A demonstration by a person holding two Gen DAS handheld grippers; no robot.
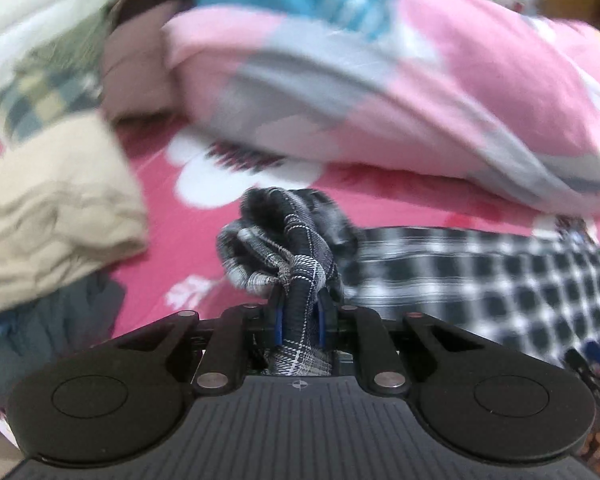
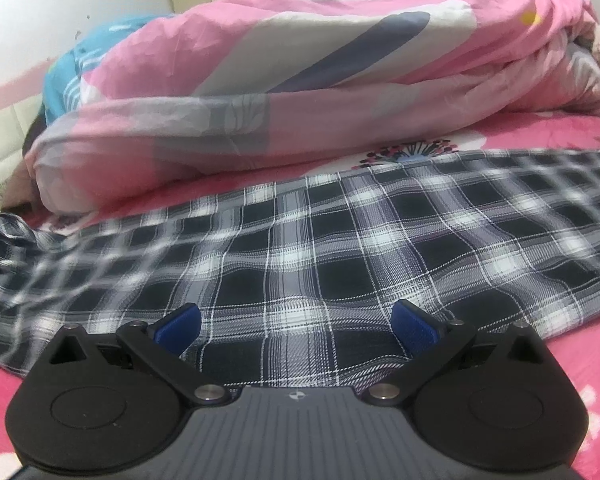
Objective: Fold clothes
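Note:
A black-and-white plaid garment [image 2: 340, 240] lies spread flat across the pink bed sheet [image 2: 580, 360]. My left gripper [image 1: 299, 320] is shut on a bunched end of the plaid garment [image 1: 288, 248], which rises in a twisted wad between the blue pads; the rest trails off to the right [image 1: 480, 280]. My right gripper [image 2: 298, 322] hovers low over the near edge of the cloth, blue fingertips [image 2: 180, 320] wide apart, with nothing between them. The left wrist view is motion-blurred.
A rolled pink, white and grey duvet [image 2: 260, 100] lies along the far side of the bed. A beige folded cloth [image 1: 52, 216], a checked cloth [image 1: 44, 96] and a dark grey garment [image 1: 60, 320] are piled at the left. A wall [image 2: 60, 0] stands behind.

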